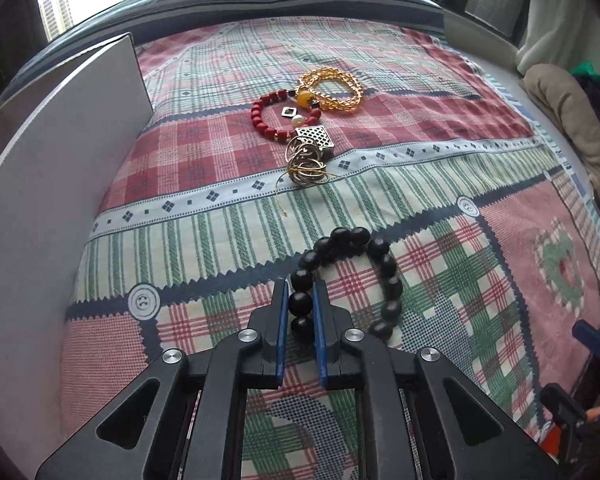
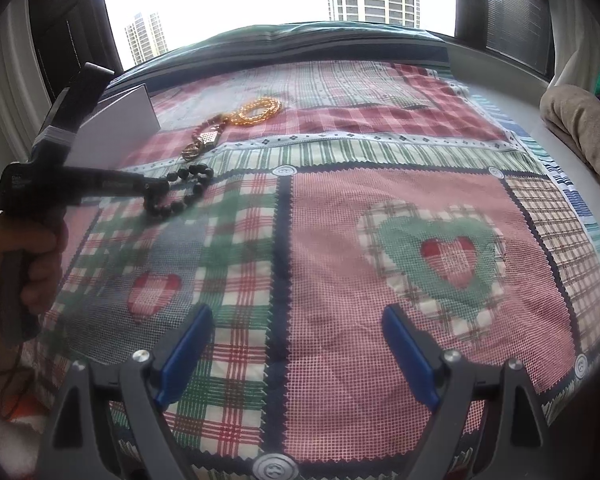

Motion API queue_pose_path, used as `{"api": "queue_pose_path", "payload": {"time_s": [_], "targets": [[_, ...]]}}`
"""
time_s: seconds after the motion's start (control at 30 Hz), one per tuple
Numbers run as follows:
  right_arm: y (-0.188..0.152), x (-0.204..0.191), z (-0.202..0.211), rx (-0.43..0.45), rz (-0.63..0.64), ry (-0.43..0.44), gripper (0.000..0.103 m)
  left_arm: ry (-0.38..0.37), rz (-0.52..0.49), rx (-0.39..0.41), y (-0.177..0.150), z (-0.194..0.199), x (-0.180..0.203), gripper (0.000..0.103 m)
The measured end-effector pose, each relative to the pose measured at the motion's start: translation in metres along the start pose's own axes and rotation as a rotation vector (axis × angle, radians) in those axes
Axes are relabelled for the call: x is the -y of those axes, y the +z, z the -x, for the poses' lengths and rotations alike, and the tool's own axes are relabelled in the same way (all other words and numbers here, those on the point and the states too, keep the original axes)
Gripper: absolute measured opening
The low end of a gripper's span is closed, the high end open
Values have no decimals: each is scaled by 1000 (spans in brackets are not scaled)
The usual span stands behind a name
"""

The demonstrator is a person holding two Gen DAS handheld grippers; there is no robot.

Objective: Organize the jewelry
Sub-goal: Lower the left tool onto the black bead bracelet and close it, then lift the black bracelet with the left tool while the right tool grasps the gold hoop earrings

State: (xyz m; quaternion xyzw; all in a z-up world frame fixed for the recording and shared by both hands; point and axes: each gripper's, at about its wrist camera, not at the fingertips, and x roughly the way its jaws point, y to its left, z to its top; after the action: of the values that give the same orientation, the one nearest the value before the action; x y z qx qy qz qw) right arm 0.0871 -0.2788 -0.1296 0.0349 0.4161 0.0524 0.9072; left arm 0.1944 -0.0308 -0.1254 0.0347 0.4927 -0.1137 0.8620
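The fingers of our left gripper [image 1: 301,292] are clamped on the black bead bracelet [image 1: 352,276], pinching one side of the loop, with two or three beads lined up between the blue pads. We judge this grip is chosen so that the rest of the loop hangs free on lifting; it trails out to the right of the fingers, lying on the patchwork bedspread [image 1: 440,152]. The right gripper [image 2: 300,352] has its fingers wide apart with nothing between them, hovering over bare cloth well away from the jewelry, probably waiting its turn.

Further up the bed, well beyond the left fingers, the other pieces lie bunched together: a red bead bracelet [image 1: 260,114], an amber bead strand [image 1: 340,88] touching it, and a silver and gold tangle of rings [image 1: 308,156] just in front. A white box [image 1: 72,152] stands to the left, likely where the pieces belong.
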Motion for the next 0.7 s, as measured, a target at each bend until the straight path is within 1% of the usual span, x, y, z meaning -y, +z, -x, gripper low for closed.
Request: {"api": "queue_pose_path", "payload": {"time_s": [0.17, 0.27, 0.37, 0.5, 0.53, 0.57, 0.6, 0.63, 0.67, 0.7], "targets": [[-1, -4, -1, -8, -1, 6, 88, 16, 23, -3, -35, 29, -26, 10], [-2, -11, 0, -8, 19, 10, 88, 25, 56, 6, -51, 42, -39, 10], [-2, -19, -1, -14, 38, 12, 88, 24, 89, 22, -60, 49, -47, 10], [-4, -31, -2, -26, 66, 16, 88, 25, 119, 24, -63, 47, -54, 12], [-4, -34, -2, -27, 74, 19, 88, 19, 129, 22, -64, 47, -56, 18], [-4, -37, -1, -27, 81, 23, 88, 8, 141, 20, -64, 47, -58, 32], [-4, -39, 0, -27, 88, 31, 88, -3, 155, 23, -64, 48, -60, 40], [-2, -40, 2, -26, 96, 40, 88, -13, 169, 31, -66, 51, -63, 56], [1, -40, 4, -23, 101, 51, 88, -20, 178, 43, -67, 55, -65, 65], [6, -39, 6, -18, 101, 64, 88, -23, 182, 57, -68, 59, -66, 66]]}}
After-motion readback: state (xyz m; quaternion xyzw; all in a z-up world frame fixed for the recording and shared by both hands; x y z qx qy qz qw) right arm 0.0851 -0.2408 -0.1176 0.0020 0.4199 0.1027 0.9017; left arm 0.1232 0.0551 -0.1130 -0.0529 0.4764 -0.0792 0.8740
